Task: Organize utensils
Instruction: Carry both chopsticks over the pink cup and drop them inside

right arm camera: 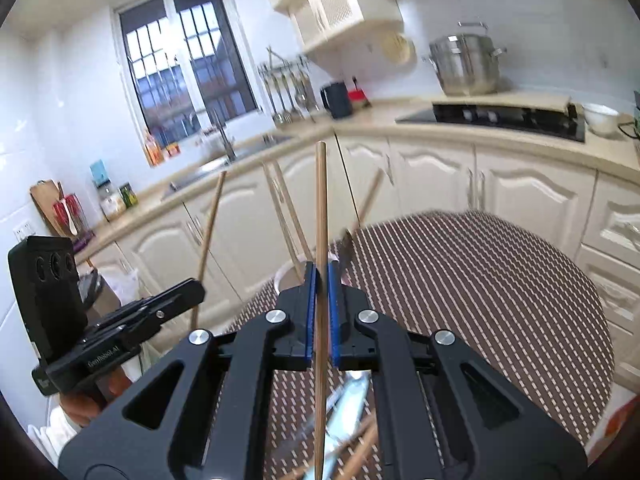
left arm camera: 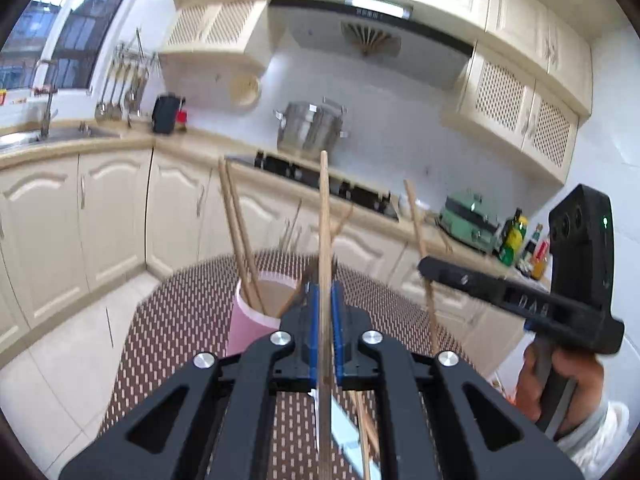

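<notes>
Each claw is clamped on one thin, round wooden chopstick: the left claw (left arm camera: 325, 280) pinches a pale chopstick (left arm camera: 325, 216) between blue ribbed pads, and it runs straight up the middle of the frame; the right claw (right arm camera: 322, 276) grips a second chopstick (right arm camera: 320, 216) the same way. Just left of centre in the left view stands a pink cup (left arm camera: 250, 320), cylindrical and matte, with several more chopsticks (left arm camera: 236, 236) leaning out of it at angles. It sits on a round counter (right arm camera: 480, 280) covered by a brown woven mat with pale dashes. In the bottom centre of the right view, shiny metal cutlery (right arm camera: 348, 396) and loose wooden sticks lie blurred on the mat. Behind are glossy cream cabinets (right arm camera: 432, 184), a steel pot (left arm camera: 310, 126) beside a black hob (right arm camera: 500, 118), white wall tiles and a dark-framed window (right arm camera: 180, 60).
</notes>
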Demonstrator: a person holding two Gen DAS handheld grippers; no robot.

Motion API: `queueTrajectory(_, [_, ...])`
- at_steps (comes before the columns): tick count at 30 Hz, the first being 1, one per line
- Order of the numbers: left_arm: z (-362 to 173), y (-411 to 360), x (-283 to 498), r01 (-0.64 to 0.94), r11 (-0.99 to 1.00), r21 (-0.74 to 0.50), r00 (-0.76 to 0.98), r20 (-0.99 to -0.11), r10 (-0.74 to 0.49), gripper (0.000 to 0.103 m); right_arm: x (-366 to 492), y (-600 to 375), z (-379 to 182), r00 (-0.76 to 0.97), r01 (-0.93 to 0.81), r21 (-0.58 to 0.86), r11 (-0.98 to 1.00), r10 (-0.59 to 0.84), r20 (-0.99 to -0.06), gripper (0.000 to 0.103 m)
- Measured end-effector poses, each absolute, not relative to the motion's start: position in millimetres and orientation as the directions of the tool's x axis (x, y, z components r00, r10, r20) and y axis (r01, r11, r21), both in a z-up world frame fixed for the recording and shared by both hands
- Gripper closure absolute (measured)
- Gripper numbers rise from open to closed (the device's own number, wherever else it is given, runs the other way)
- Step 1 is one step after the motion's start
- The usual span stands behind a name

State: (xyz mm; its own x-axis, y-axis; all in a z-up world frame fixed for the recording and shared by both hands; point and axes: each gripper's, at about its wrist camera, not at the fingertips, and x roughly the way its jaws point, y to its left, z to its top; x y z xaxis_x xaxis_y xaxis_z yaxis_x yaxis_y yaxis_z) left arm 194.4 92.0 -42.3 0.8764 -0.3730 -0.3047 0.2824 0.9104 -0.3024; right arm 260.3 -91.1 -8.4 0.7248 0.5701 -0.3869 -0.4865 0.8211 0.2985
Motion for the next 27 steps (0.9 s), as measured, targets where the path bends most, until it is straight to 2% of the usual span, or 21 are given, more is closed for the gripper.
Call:
queueTrajectory(12, [1.0,81.5,253.1,0.166,0.948,-0.273,0.975,-0.098,-0.199,0.097,298.2,-60.2,15.7,0.817,-0.502,0.299,0.812,0.559,-0.145,0.097])
queueTrajectory(15, [2.7,84.8,260.4,0.168,0.936,-0.309,0.984,-0.011,-0.18,0.097,310.4,-55.1,16.3,0.831,-0.493,0.299,0.817,0.544,-0.116,0.097])
queueTrajectory(18, [-4.4,81.8,267.3,0.146,0.941,-0.307,0.989,0.036,-0.141,0.097,321.9,-55.5,12.3,0.845,-0.482,0.306,0.821,0.529,-0.086,0.097])
queueTrajectory(27, [-27.7,75.5,295.4,0.11,0.962,-0.251,0.993,0.073,-0.095,0.097,342.5,-51.0,-5.6,0.854,-0.472,0.315,0.823,0.516,-0.067,0.096])
